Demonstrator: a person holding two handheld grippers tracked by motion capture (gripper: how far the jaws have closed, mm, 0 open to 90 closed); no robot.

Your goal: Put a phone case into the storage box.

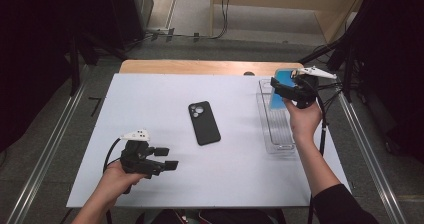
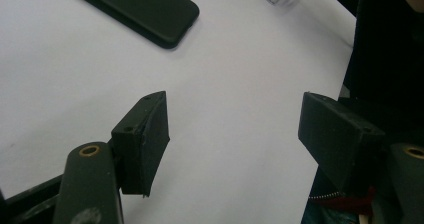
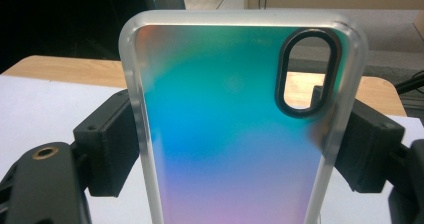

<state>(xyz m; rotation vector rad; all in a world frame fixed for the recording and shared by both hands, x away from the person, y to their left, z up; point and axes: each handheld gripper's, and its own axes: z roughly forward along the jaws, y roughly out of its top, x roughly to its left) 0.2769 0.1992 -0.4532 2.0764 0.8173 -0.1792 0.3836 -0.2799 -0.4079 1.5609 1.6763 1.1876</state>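
My right tool (image 3: pixel 235 134) clamps the light, slick, flexible iridescent phone case (image 3: pixel 235 134) by its frosted side rims; my left tool (image 2: pixel 245 144) stands apart, empty.

The phone (image 1: pixel 204 123) lies flat mid-table (image 1: pixel 150 94); the tray (image 1: pixel 276 134) sits along the right edge, far of centre; the phone case (image 1: pixel 281 89), held by the right gripper (image 1: pixel 287 90), hangs above the tray's far end

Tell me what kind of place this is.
Probably a lab or studio set up for recording handling demonstrations: a white-topped table flanked by metal rails and dark curtains, cables on the floor behind, and a person working handheld grippers, the right gripper clamping an iridescent phone case.
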